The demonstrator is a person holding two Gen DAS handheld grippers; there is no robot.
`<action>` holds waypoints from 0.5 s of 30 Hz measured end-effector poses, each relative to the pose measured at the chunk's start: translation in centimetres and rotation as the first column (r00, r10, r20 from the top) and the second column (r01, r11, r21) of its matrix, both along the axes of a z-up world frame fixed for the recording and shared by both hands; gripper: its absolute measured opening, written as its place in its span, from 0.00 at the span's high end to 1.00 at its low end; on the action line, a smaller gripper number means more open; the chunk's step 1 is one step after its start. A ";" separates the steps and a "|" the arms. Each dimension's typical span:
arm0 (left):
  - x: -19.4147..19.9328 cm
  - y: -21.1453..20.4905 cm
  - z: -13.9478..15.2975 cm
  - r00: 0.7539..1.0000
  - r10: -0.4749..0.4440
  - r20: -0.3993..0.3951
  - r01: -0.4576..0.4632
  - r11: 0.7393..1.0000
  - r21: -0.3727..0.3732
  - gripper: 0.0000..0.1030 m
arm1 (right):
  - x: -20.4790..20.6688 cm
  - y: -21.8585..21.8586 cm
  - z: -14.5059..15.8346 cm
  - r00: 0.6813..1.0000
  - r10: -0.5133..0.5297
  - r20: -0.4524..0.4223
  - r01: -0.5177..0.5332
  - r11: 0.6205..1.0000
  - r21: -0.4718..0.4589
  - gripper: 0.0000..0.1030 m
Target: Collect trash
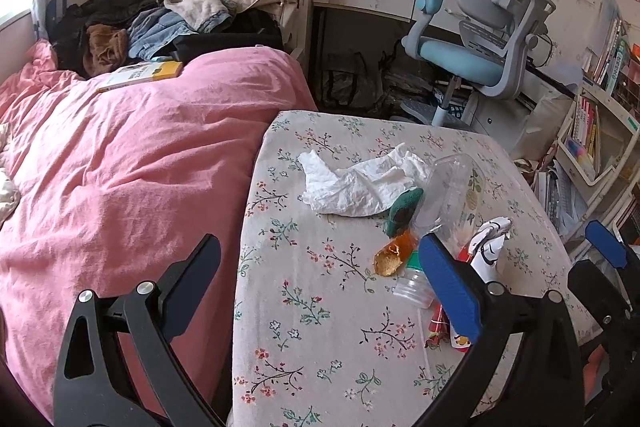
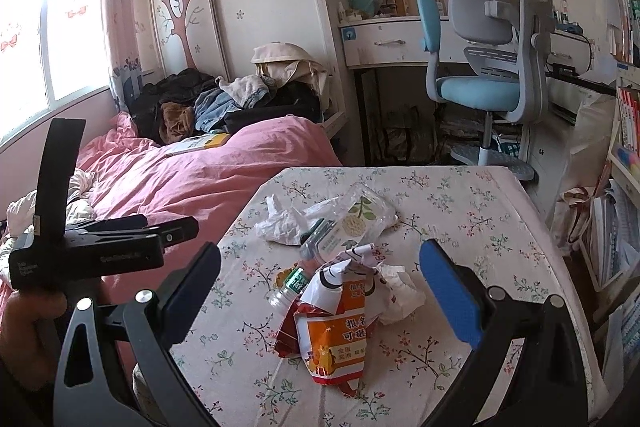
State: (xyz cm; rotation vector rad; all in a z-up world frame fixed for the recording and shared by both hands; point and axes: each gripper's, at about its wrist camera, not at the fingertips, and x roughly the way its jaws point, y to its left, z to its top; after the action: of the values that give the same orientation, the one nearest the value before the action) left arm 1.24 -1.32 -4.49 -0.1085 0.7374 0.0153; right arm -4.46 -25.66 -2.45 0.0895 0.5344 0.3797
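- The left gripper [image 1: 320, 291] hovers with its jaws spread wide and nothing between them, above the left edge of a table covered by a floral tablecloth [image 1: 304, 311]
- The right gripper [image 2: 320, 291] is likewise wide open and empty, poised over the near part of the same table, right above the heap of trash
- In the right wrist view the left tool's black body sits at the lower left, with a hand [image 2: 28, 327] wrapped round its grip
- The trash lies in a loose cluster near the middle of the tablecloth: an orange snack bag [image 2: 338, 343] nearest the camera, partly over a red wrapper [image 2: 286, 337]
- A torn white wrapper [image 2: 352, 263] sits on top of the orange bag, and a crumpled tissue [image 2: 400, 291] touches its right side
- A clear plastic bottle with a green label [image 2: 294, 283] lies on its side just left of the bags
- Further back lie a clear plastic package with a leaf print [image 2: 356, 223] and a large crumpled white tissue [image 1: 360, 183]
- In the left wrist view a dark green scrap [image 1: 402, 211] and an orange peel-like piece [image 1: 394, 253] lie beside that tissue
- A pink duvet [image 1: 132, 163] on the bed borders the table's left side, and a blue desk chair [image 2: 484, 67] stands beyond the far edge
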 end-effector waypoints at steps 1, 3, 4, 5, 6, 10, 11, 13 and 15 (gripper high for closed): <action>0.0 0.0 0.0 1.000 -0.001 -0.002 0.001 1.000 0.000 0.07 | 0.0 0.0 0.0 1.000 -0.001 -0.001 0.001 1.000 0.001 0.07; 0.0 -0.1 0.0 1.000 -0.004 -0.004 0.004 1.000 0.000 0.07 | 0.0 -0.1 0.0 1.000 -0.003 -0.003 0.003 1.000 0.005 0.07; 0.0 -0.1 -0.1 1.000 -0.005 -0.005 0.005 1.000 0.000 0.07 | 0.0 -0.1 -0.1 1.000 -0.003 -0.005 0.003 1.000 0.006 0.07; 0.0 -0.1 -0.1 1.000 -0.005 -0.006 0.005 1.000 0.000 0.07 | 0.0 -0.2 -0.1 1.000 -0.003 -0.006 0.003 1.000 0.007 0.07; 0.0 -0.2 -0.1 1.000 -0.006 -0.008 0.006 1.000 0.001 0.07 | 0.1 -0.2 -0.1 1.000 -0.004 -0.008 0.004 1.000 0.007 0.07; 0.0 -0.3 -0.2 1.000 -0.010 -0.015 0.010 1.000 0.002 0.07 | 0.1 -0.2 -0.2 1.000 -0.004 -0.010 0.004 1.000 0.008 0.07; 0.0 -0.3 -0.3 1.000 -0.011 -0.017 0.011 1.000 0.004 0.07 | 0.1 -0.2 -0.2 1.000 -0.004 -0.011 0.004 1.000 0.009 0.07; 0.1 -0.4 -0.3 1.000 -0.013 -0.019 0.013 1.000 0.005 0.07 | 0.1 -0.2 -0.2 1.000 -0.004 -0.013 0.004 1.000 0.010 0.07; 0.1 -0.5 -0.3 1.000 -0.014 -0.022 0.014 1.000 0.006 0.07 | 0.1 -0.3 -0.3 1.000 -0.004 -0.016 0.004 1.000 0.011 0.07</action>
State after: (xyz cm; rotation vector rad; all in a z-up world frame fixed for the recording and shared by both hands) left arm 1.30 -1.82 -4.79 -0.0975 0.7596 0.0051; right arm -4.36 -25.93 -2.70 0.1041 0.5479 0.3779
